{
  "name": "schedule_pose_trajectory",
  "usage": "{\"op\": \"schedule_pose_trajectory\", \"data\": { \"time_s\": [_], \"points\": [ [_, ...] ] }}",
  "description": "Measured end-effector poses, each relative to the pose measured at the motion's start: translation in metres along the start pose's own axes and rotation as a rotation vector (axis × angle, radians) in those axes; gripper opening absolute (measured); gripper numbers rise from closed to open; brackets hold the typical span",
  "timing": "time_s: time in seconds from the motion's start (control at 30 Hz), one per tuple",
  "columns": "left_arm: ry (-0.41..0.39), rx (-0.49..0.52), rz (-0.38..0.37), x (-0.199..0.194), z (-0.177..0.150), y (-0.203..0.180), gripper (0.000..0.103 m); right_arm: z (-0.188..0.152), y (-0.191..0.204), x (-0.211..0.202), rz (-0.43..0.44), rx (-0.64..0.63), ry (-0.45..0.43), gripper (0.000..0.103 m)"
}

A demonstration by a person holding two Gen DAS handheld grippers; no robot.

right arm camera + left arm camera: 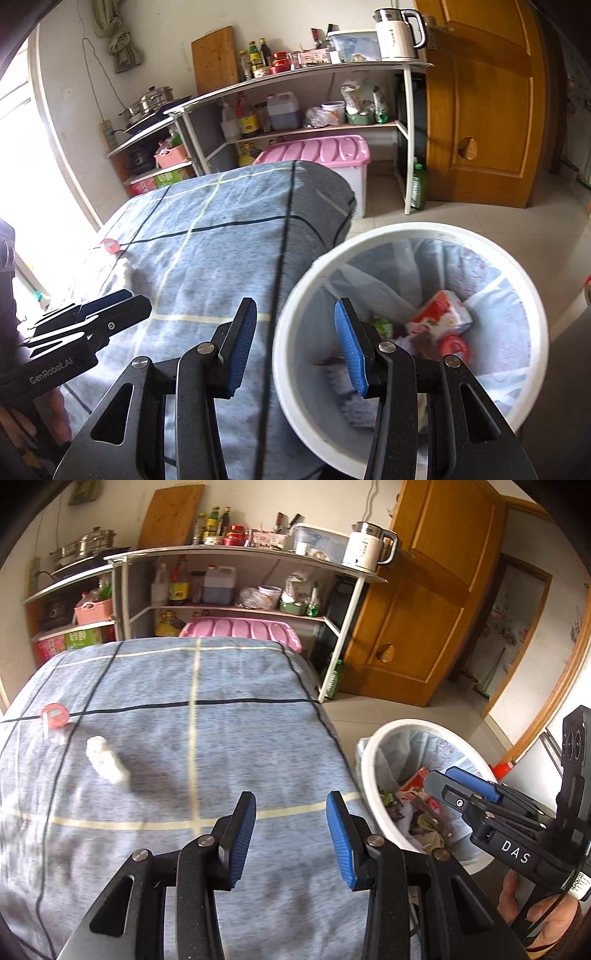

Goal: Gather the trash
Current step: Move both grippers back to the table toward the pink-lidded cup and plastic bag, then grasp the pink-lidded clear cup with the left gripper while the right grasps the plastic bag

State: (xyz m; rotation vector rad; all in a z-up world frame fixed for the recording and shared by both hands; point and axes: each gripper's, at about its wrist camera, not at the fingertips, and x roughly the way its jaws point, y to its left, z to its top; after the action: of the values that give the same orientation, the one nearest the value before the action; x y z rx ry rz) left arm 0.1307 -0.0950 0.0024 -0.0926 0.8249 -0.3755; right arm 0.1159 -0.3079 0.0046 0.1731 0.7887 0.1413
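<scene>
Grippers both stand apart and empty: your left gripper [291, 814] hangs over the blue checked cloth [229, 738], your right gripper [295, 325] at the white bin's [291, 306] rim. Crumpled white tissue [107, 760] lies at ten o'clock from your left gripper; packaging [441, 314] fills the bin

A grey-blue fabric table cover [229, 746] is showing a check of thin black and cream lines. A crumpled white paper wad [107, 760] and a small round red plastic lid [54, 714] are lying on it. The round white plastic trash bin [413, 236] is wearing a pale blue liner, with red-and-white packaging [441, 314] showing inside. Both black grippers [291, 834] [295, 347] are showing ribbed blue pads. A pink-lidded storage box [321, 151] is sitting beside an orange-brown wooden door [487, 103].
</scene>
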Motion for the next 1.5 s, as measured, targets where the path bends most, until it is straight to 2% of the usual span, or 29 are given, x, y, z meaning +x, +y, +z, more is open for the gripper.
{"op": "schedule_pose_trajectory", "data": {
  "time_s": [0.43,0.87,1.13,1.2,1.3,1.5],
  "points": [
    [-0.059,-0.083,0.117,-0.029,0.006,0.084,0.039,0.013,0.080,0.037,0.093,-0.084,0.015,0.045],
    [-0.092,-0.203,0.232,-0.043,0.020,0.191,0.040,0.015,0.160,0.099,0.204,-0.176,0.101,0.045],
    [-0.064,-0.263,0.238,-0.029,0.029,0.240,0.040,0.015,0.204,0.130,0.255,-0.274,0.131,0.046],
    [-0.061,-0.265,0.251,-0.024,0.033,0.248,0.041,0.015,0.209,0.138,0.265,-0.281,0.145,0.046],
    [-0.045,-0.267,0.241,-0.013,0.038,0.258,0.049,0.016,0.216,0.149,0.269,-0.294,0.159,0.047],
    [-0.009,-0.270,0.225,0.010,0.046,0.269,0.049,0.015,0.224,0.167,0.273,-0.310,0.191,0.047]
  ]
}}
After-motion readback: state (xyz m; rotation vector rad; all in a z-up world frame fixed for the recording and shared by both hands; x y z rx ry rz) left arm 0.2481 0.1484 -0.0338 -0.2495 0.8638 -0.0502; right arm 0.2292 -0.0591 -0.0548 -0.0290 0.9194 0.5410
